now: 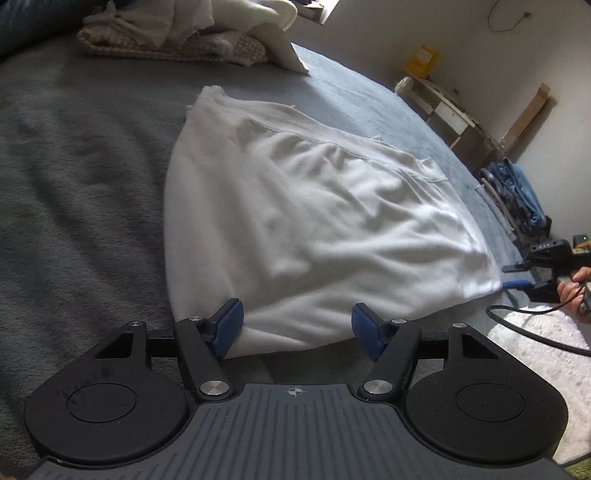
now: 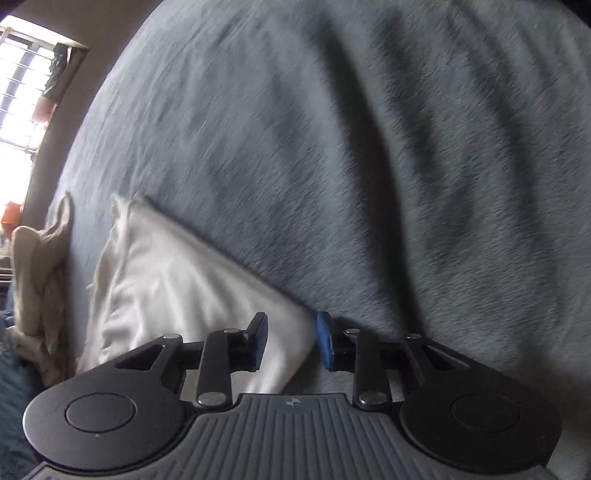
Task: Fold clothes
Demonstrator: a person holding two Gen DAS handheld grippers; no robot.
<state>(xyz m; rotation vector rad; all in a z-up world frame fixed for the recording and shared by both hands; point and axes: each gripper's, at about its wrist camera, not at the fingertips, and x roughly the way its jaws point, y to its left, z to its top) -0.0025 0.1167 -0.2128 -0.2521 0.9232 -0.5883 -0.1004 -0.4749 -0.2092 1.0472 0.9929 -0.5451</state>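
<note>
A white folded garment (image 1: 303, 206) lies flat on the grey bed blanket (image 1: 81, 177). My left gripper (image 1: 297, 326) is open, its blue pads on either side of the garment's near edge. In the left wrist view my right gripper (image 1: 517, 277) shows at the garment's right corner. In the right wrist view the right gripper (image 2: 290, 341) is open with a corner of the white garment (image 2: 177, 288) between its blue pads (image 2: 323, 339), not pinched.
A pile of unfolded light clothes (image 1: 192, 33) lies at the far end of the bed, also in the right wrist view (image 2: 40, 280). A white rug (image 1: 546, 354), blue jeans (image 1: 517, 192) and a low shelf (image 1: 447, 107) are beside the bed. A window (image 2: 26, 103) is beyond.
</note>
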